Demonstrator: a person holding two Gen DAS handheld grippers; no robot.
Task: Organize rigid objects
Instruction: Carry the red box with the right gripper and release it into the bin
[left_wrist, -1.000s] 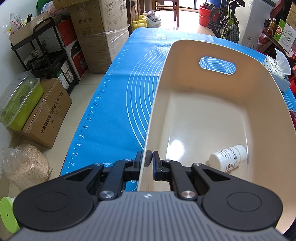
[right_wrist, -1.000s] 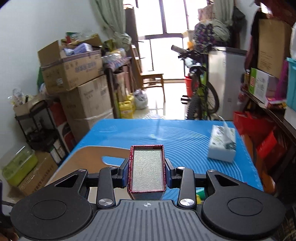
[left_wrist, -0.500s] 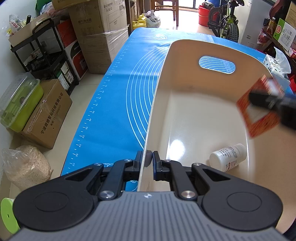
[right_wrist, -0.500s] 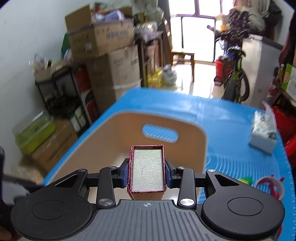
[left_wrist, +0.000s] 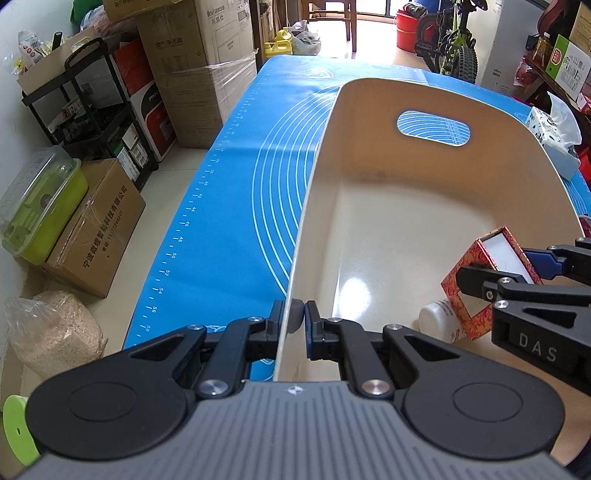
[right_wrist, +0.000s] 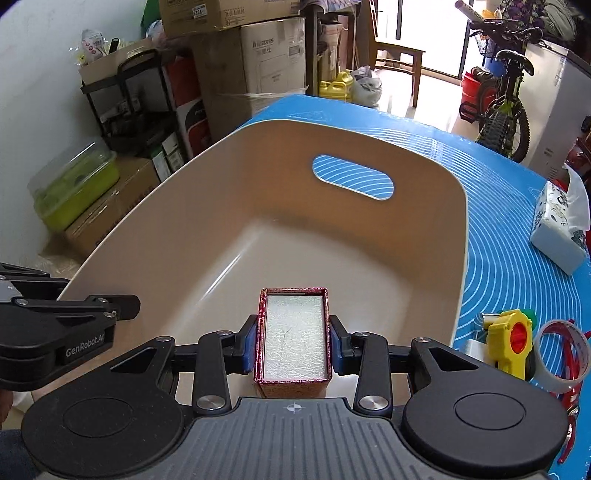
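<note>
While the left gripper (left_wrist: 294, 320) is pinching the near left wall of the cream plastic bin (left_wrist: 417, 107), its jaws pressed against either side of that thin wall, the right gripper (right_wrist: 294, 343) is clamping a small red patterned box (right_wrist: 294, 338) between its blue-padded fingers (right_wrist: 248, 343). The box is sitting upright in the grip with its open top showing a silvery white lining, and it is hanging inside the bin, over the near part of the floor. In the left wrist view the same box (left_wrist: 480, 273) is appearing tilted at the right side of the bin, with the right gripper (left_wrist: 506, 266) reaching in from the right edge. Just beneath and to the left of the box, a white pill bottle (left_wrist: 439, 321) is lying on its side on the bin floor; whether the box is touching it cannot be told.

The bin is standing on a blue measuring mat (right_wrist: 517, 236), with an oval handle cutout (right_wrist: 352, 177) in its far wall. To the right of the bin, a tissue box (right_wrist: 557, 221) is lying on the mat farther away, and nearer are a yellow toy with a red centre (right_wrist: 511, 338) and a roll of clear tape (right_wrist: 561, 354), just beside each other. The left gripper (right_wrist: 110, 306) is also showing at the left edge of the right wrist view.
</note>
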